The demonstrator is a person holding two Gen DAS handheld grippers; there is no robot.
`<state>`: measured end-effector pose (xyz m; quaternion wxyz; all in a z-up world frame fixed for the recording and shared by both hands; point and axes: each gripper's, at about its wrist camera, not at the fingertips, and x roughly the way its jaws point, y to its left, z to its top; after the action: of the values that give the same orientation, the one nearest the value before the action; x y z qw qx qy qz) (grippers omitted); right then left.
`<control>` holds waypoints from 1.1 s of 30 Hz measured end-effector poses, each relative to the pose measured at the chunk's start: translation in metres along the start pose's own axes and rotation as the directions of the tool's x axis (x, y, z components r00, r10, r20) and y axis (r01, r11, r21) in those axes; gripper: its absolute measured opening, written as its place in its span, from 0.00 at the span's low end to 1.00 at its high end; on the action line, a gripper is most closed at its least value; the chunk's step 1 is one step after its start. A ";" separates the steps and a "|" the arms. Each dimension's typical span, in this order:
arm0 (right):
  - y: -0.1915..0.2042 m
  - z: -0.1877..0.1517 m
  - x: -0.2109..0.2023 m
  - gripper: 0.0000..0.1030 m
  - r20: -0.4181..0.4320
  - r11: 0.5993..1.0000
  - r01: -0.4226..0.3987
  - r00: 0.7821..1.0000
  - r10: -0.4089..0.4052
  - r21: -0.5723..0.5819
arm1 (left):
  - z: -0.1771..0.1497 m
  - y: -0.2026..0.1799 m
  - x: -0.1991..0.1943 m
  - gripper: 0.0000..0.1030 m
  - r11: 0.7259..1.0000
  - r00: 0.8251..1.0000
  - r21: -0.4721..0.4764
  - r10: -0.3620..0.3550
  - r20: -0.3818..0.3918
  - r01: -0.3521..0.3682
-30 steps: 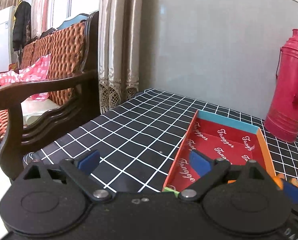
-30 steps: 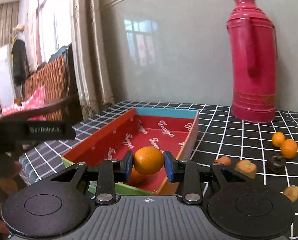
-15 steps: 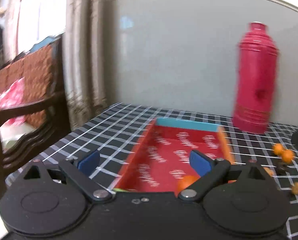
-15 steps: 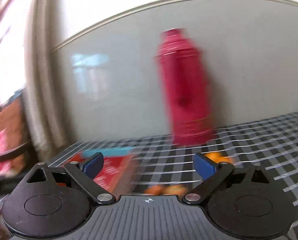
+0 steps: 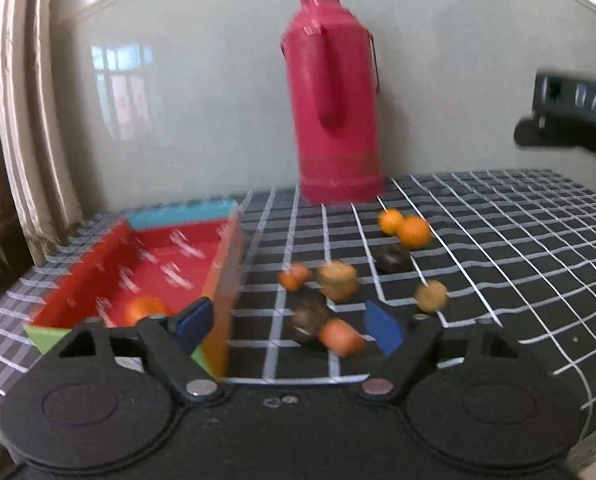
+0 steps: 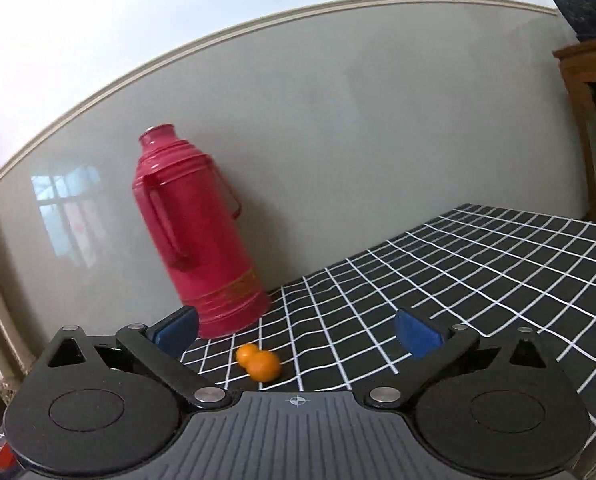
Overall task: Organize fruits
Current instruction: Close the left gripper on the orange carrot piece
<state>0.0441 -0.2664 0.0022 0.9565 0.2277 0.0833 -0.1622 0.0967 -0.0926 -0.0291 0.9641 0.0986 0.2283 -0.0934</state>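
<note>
Over table (image 5: 498,240) | left tongs (image 5: 286,324) closing, empty | right tongs (image 6: 296,330) opening, empty

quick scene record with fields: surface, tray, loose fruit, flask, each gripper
surface: checked tablecloth
tray: red tray on the left, one orange inside
loose fruit: two oranges touching, near the flask; blurred orange, brown and dark pieces right of the tray
flask: red flask upright by the wall
left gripper: closing, nothing between the fingers
right gripper: opening, nothing held
</note>
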 end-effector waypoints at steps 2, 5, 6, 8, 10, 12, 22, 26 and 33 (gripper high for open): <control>-0.004 0.002 -0.003 1.00 0.003 1.000 0.005 1.000 -0.006 0.007 | -0.002 -0.010 0.008 0.66 0.999 0.999 -0.031 0.021 -0.033 -0.022; -0.013 0.006 -0.008 1.00 0.008 1.000 0.010 1.000 -0.011 0.018 | -0.005 -0.018 0.018 0.60 0.994 0.996 -0.085 0.060 -0.072 -0.066; -0.014 0.006 -0.010 1.00 0.006 1.000 0.012 1.000 -0.012 0.021 | -0.006 -0.019 0.022 0.55 0.992 0.994 -0.099 0.074 -0.084 -0.082; -0.020 0.007 -0.012 1.00 0.001 0.999 0.016 1.000 -0.016 0.030 | -0.005 -0.023 0.033 0.48 0.986 0.989 -0.128 0.097 -0.116 -0.111; -0.025 0.008 -0.012 1.00 -0.003 0.999 0.018 1.000 -0.018 0.039 | -0.006 -0.023 0.039 0.46 0.979 0.983 -0.158 0.107 -0.149 -0.131; -0.030 0.008 -0.012 1.00 -0.004 0.999 0.020 1.000 -0.020 0.048 | -0.007 -0.025 0.040 0.47 0.975 0.980 -0.168 0.118 -0.159 -0.144; -0.041 0.009 -0.014 1.00 -0.019 0.998 0.021 1.000 -0.020 0.056 | -0.006 -0.037 0.048 0.31 0.968 0.978 -0.195 0.123 -0.169 -0.155; -0.041 0.007 -0.014 1.00 -0.026 0.998 0.023 0.999 -0.022 0.052 | -0.006 -0.042 0.048 0.25 0.973 0.980 -0.177 0.118 -0.160 -0.147; -0.043 0.007 -0.012 1.00 -0.038 0.998 0.022 0.999 -0.020 0.066 | -0.006 -0.041 0.047 0.18 0.978 0.983 -0.166 0.099 -0.156 -0.125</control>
<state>0.0182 -0.3027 -0.0067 0.9449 0.2614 0.0982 -0.1705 0.1260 -0.1367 -0.0623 0.9533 0.0330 0.2999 -0.0110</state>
